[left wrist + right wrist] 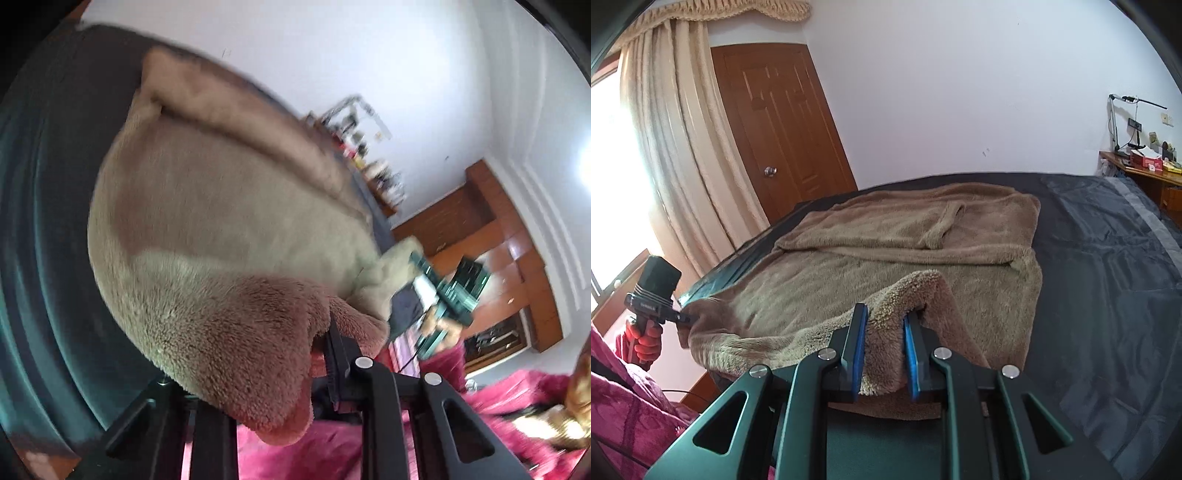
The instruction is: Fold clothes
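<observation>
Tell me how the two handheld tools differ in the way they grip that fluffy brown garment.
The right tool holds a raised fold of the brown fleece garment between blue pads; the left tool pinches the garment's far corner. The right tool shows its pads plainly; fleece hides the left tool's. Both are dark, hand-held and clamped on the garment's near edge.

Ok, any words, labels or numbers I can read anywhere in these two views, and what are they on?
No text reads clearly in either view.
Small pale marking on the left tool, on its black body: too small to read.
Red box on the side shelf: any print too small.
Fleece garment: no label visible.
</observation>
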Tool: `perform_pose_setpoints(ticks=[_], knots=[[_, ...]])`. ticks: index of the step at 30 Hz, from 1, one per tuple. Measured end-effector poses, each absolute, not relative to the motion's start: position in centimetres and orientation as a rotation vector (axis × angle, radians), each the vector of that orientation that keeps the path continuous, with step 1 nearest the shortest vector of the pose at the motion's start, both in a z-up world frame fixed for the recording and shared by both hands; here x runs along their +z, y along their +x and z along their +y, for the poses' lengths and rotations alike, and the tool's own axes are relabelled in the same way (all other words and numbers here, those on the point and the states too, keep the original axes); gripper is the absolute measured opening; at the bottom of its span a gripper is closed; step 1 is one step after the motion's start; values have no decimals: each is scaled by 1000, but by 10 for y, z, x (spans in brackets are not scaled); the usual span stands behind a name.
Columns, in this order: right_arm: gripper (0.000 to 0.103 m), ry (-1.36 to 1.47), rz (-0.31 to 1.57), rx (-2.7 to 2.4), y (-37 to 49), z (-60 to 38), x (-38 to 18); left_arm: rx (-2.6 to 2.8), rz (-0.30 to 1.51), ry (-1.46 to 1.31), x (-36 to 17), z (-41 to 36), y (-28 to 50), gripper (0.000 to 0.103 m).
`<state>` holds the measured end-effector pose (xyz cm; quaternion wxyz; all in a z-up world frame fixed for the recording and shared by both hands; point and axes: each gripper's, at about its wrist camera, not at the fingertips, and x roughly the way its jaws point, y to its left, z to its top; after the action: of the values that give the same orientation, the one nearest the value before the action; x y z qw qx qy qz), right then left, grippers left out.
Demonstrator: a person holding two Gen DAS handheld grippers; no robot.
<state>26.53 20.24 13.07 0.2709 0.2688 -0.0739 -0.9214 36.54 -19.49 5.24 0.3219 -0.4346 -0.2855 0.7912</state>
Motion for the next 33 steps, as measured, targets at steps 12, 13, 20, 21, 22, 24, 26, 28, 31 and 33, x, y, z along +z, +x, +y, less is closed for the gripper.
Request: perform_pose_setpoints(ticks=[12, 13, 20, 21, 22, 24, 26, 28, 31, 33], knots=[[21, 597, -300, -2602, 254, 215, 169, 2147, -933, -916, 90, -223, 299, 21], [21, 592, -305, -2612, 252, 216, 172, 2153, -928, -906, 94, -223, 293, 21], [21, 558, -294, -2689, 227, 213, 198, 2199, -892, -838, 121, -224, 252, 21], [21, 554, -288, -2699, 222, 212, 202, 2206, -888, -833, 124, -224, 246, 21], [21, 546, -285, -2710, 215, 211, 205, 2212, -884, -829, 127, -224, 240, 21], [21, 531, -281, -2731, 203, 209, 211, 2224, -879, -821, 132, -223, 228, 21], [21, 515, -277, -2752, 190, 207, 218, 2231, -887, -815, 135, -223, 214, 21], [21, 498, -273, -2774, 177, 205, 224, 2240, -895, -808, 138, -223, 198, 21], [21, 474, -267, -2805, 157, 202, 233, 2249, -916, -807, 140, -222, 170, 21], [21, 465, -267, -2823, 142, 200, 236, 2253, -932, -810, 140, -221, 151, 21]])
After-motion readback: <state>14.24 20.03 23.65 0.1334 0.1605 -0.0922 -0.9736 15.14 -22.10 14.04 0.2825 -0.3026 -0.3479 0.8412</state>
